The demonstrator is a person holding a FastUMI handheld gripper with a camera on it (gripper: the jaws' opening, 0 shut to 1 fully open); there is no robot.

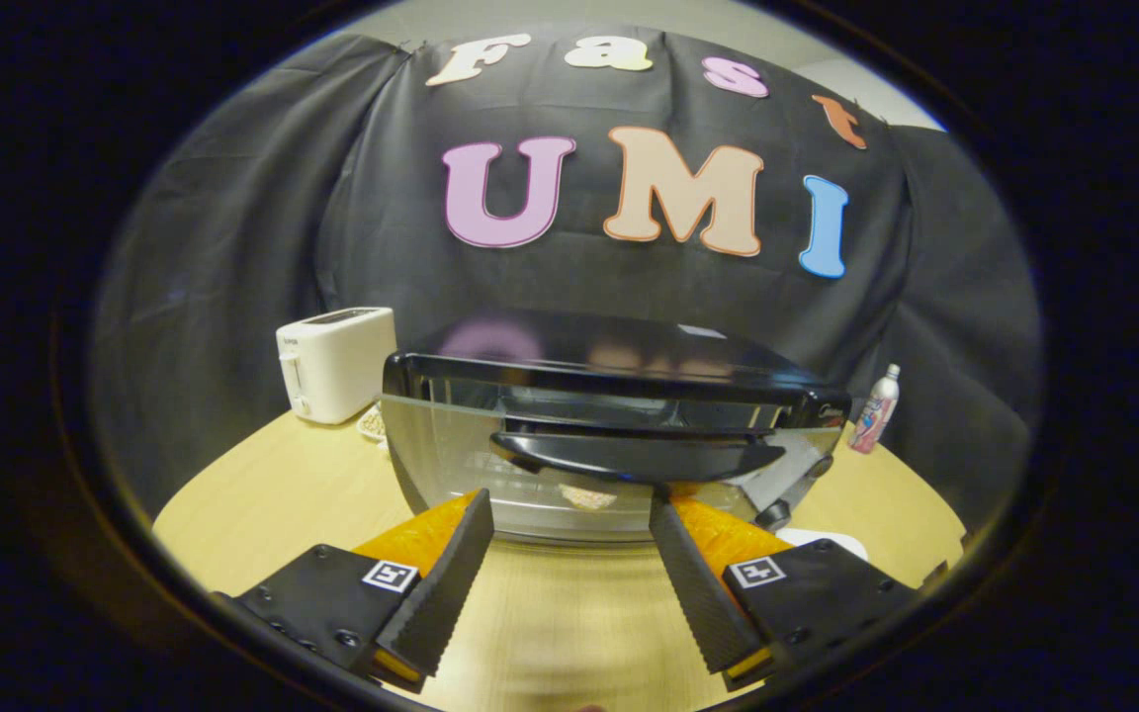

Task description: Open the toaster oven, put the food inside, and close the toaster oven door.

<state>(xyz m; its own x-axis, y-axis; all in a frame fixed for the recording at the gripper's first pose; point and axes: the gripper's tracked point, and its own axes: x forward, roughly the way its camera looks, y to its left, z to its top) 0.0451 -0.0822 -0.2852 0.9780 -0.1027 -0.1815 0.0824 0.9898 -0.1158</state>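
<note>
While the jaws gape wide and hold nothing, the toaster oven stands just ahead, its handle above their tips.

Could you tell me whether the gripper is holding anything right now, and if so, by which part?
Nothing is held. The gripper is open, its fingers spread apart just below the toaster oven door handle, with nothing between them.

Black toaster oven — white toaster — pale wooden table.
</note>
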